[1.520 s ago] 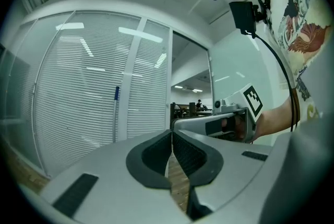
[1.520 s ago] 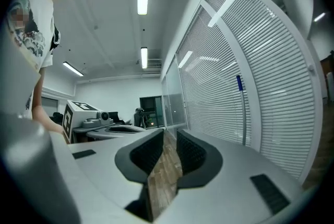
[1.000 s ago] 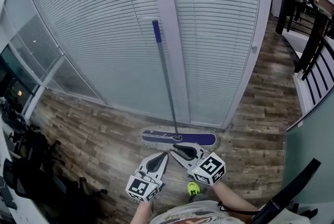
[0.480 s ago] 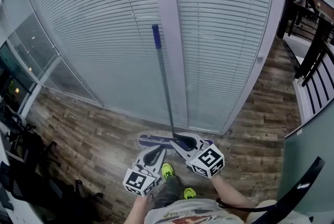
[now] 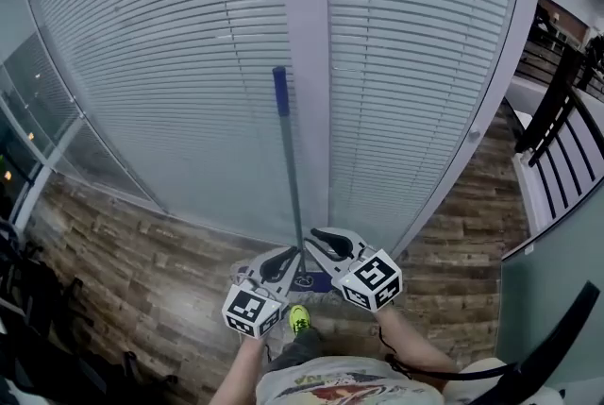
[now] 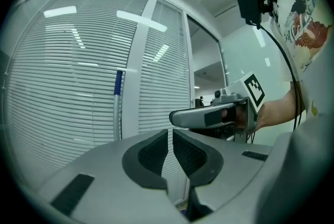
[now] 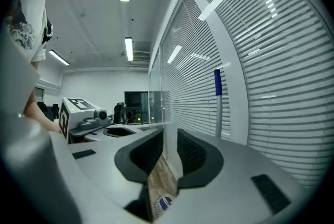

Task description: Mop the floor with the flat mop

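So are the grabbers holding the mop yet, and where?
No, nothing is held. The left gripper and right gripper are both shut and empty. The flat mop's handle stands ahead by the glass wall, untouched.

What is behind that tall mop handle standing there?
Closed white blinds and a pale upright post stand behind the mop handle. Its flat head is mostly covered by the left gripper and right gripper.

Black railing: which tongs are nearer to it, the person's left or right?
Right. The right tongs are on the side towards the railing; the left tongs are beyond them, farther away.
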`<action>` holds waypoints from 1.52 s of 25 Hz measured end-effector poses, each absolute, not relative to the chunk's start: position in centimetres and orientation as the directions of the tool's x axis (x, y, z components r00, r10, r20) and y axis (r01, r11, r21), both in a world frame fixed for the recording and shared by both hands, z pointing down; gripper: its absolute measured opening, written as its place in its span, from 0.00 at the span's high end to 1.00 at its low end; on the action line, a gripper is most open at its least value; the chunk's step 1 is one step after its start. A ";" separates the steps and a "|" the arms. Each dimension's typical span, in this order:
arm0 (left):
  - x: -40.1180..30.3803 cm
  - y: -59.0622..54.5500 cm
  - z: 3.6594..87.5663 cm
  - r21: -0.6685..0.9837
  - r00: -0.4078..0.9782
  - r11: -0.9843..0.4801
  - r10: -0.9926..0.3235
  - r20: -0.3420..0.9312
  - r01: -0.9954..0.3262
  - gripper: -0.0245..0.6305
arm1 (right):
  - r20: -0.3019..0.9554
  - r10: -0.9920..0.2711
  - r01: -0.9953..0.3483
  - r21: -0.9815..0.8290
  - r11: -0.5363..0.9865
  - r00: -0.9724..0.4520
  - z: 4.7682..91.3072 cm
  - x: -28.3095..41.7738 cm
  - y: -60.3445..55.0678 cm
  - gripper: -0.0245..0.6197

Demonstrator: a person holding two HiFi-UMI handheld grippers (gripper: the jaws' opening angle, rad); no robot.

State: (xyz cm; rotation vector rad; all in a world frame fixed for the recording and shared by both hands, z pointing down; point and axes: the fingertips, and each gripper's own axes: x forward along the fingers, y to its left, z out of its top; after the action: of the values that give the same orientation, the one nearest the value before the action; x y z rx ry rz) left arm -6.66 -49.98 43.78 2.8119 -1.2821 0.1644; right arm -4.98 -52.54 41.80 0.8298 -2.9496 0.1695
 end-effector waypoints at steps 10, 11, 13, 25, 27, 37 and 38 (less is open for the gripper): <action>-12.5 -64.4 43.7 -0.006 0.687 -0.691 -0.719 0.110 -0.723 0.94 | 0.118 -0.620 -0.629 -0.074 0.774 -0.776 41.8 -9.2 -66.2 0.85; -12.9 -65.5 43.8 -0.010 0.690 -0.695 -0.716 0.107 -0.719 0.94 | 0.117 -0.627 -0.636 -0.073 0.768 -0.770 42.0 -9.6 -67.2 0.85; -13.5 -67.4 43.9 -0.017 0.704 -0.709 -0.702 0.107 -0.705 0.94 | 0.114 -0.644 -0.653 -0.070 0.754 -0.756 42.2 -10.2 -68.9 0.85; -12.4 -76.1 46.3 -0.068 0.764 -0.774 -0.632 0.127 -0.629 0.71 | 0.077 -0.759 -0.762 -0.030 0.647 -0.647 42.5 -9.6 -75.4 0.84; -11.1 -74.6 47.1 -0.081 0.775 -0.785 -0.619 0.125 -0.614 0.70 | 0.067 -0.767 -0.770 -0.023 0.638 -0.638 43.2 -8.6 -73.1 0.83; -10.1 -77.6 45.8 -0.098 0.783 -0.787 -0.617 0.082 -0.610 0.70 | 0.093 -0.769 -0.774 -0.026 0.633 -0.632 43.3 -8.4 -73.7 0.83; -10.1 -76.9 45.9 -0.099 0.781 -0.785 -0.619 0.078 -0.612 0.75 | 0.089 -0.767 -0.771 -0.023 0.637 -0.636 43.4 -8.3 -72.9 0.83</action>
State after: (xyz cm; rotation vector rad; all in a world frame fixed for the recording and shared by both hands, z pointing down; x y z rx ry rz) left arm -10.11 -76.93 45.93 3.0296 -1.0481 0.1707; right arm -8.35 -72.91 43.42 1.3069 -2.7777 0.0907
